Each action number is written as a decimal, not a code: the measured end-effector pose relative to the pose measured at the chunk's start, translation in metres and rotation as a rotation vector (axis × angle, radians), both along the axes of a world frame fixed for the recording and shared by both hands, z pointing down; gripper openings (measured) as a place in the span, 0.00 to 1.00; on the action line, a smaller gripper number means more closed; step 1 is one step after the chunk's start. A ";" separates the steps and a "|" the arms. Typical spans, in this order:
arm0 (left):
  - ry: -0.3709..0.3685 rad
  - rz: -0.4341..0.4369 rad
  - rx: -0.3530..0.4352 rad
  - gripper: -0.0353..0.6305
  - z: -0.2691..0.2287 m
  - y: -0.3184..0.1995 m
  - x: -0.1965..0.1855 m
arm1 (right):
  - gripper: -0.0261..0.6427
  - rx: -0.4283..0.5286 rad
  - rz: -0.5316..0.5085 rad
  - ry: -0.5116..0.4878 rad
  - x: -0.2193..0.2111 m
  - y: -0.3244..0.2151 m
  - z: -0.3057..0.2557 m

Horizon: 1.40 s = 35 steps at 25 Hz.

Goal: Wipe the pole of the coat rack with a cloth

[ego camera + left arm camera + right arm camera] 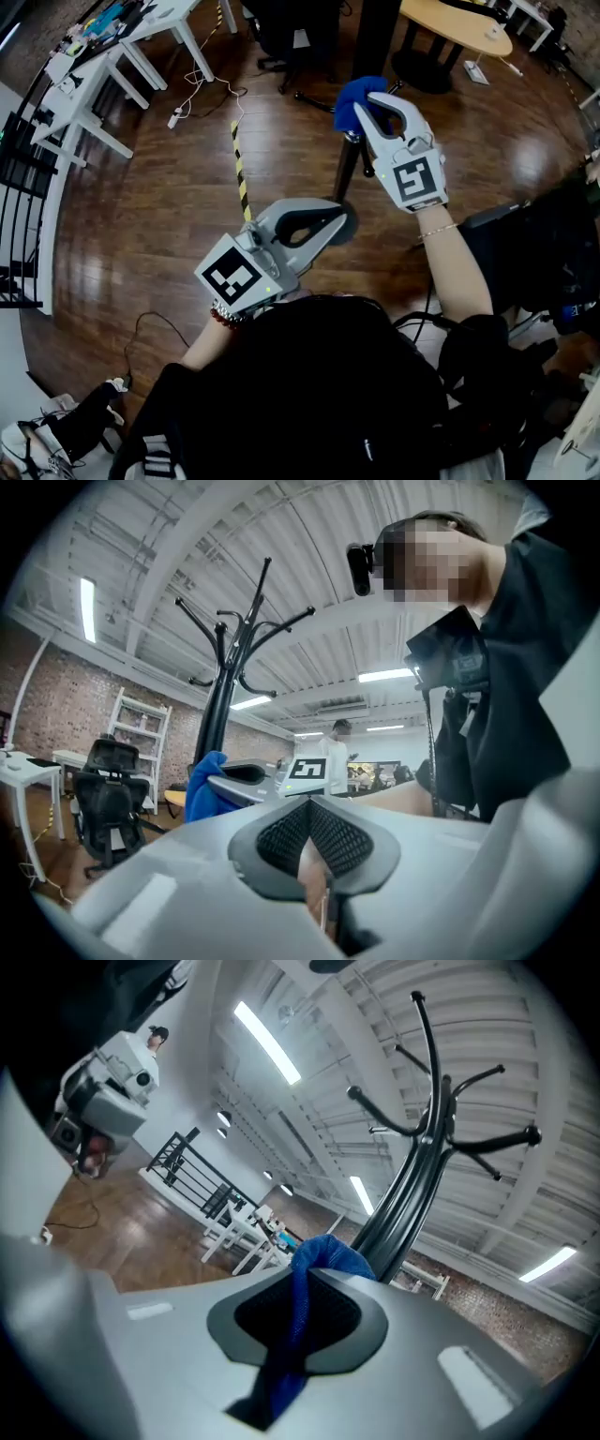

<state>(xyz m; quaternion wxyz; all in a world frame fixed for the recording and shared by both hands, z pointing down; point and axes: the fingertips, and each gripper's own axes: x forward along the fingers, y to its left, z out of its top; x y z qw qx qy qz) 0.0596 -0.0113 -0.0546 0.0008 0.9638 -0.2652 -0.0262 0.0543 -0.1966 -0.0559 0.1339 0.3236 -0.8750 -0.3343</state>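
The coat rack's black pole [347, 164] rises from the wooden floor in front of me, and its curved hooks [234, 644] spread out overhead. My right gripper [375, 105] is shut on a blue cloth [354, 101], which it presses against the pole [412, 1185] near its upper part. In the right gripper view the cloth [305, 1307] is pinched between the jaws and bunches at their tips. My left gripper [339, 223] is shut on nothing, lower down, with its tips next to the pole. From the left gripper view I see the cloth [204, 785] and the right gripper [248, 778] ahead.
White tables [103, 56] and a black railing [19, 187] stand at the left. A yellow-black tape strip [241, 169] and cables [202, 89] lie on the floor. A round wooden table [459, 23] is at the back right, and an office chair [108, 799] stands nearby.
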 end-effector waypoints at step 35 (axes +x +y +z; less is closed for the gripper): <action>-0.039 -0.043 -0.045 0.06 0.034 0.027 -0.007 | 0.09 -1.192 -0.486 -0.336 0.045 0.067 0.065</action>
